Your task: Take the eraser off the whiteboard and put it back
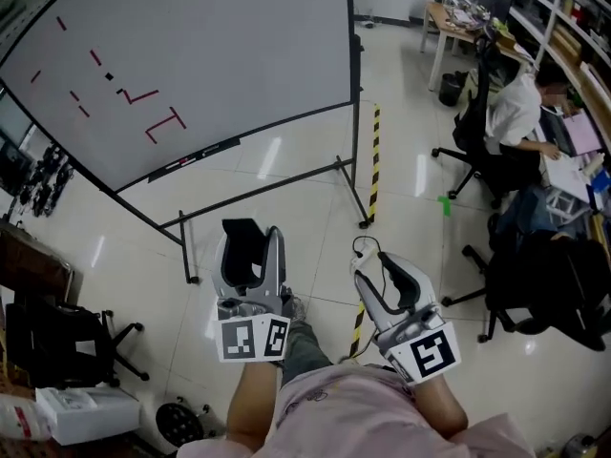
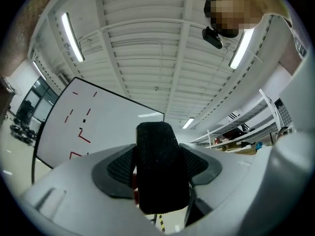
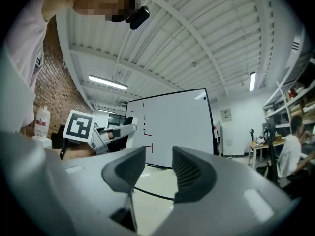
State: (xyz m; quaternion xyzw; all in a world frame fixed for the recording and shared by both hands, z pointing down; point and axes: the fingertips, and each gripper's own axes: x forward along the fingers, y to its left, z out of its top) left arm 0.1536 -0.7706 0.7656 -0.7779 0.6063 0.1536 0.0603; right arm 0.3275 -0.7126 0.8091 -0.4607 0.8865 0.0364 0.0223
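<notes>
A black eraser (image 1: 240, 252) sits between the jaws of my left gripper (image 1: 253, 239), which is shut on it, held low over the floor well in front of the whiteboard (image 1: 210, 46). In the left gripper view the eraser (image 2: 160, 173) fills the gap between the pads, with the whiteboard (image 2: 106, 127) behind it. The board carries red strokes (image 1: 158, 113) and a small black mark (image 1: 108, 76). My right gripper (image 1: 368, 267) is open and empty; in its own view the jaws of this gripper (image 3: 160, 168) stand apart, facing the whiteboard (image 3: 174, 124).
The board stands on a black wheeled frame (image 1: 355, 175) with a marker ledge (image 1: 196, 156). A yellow-black floor stripe (image 1: 374, 160) runs beside it. A seated person (image 1: 520, 113) works at a desk on the right, near black office chairs (image 1: 554, 289). Another chair (image 1: 57, 342) stands at the left.
</notes>
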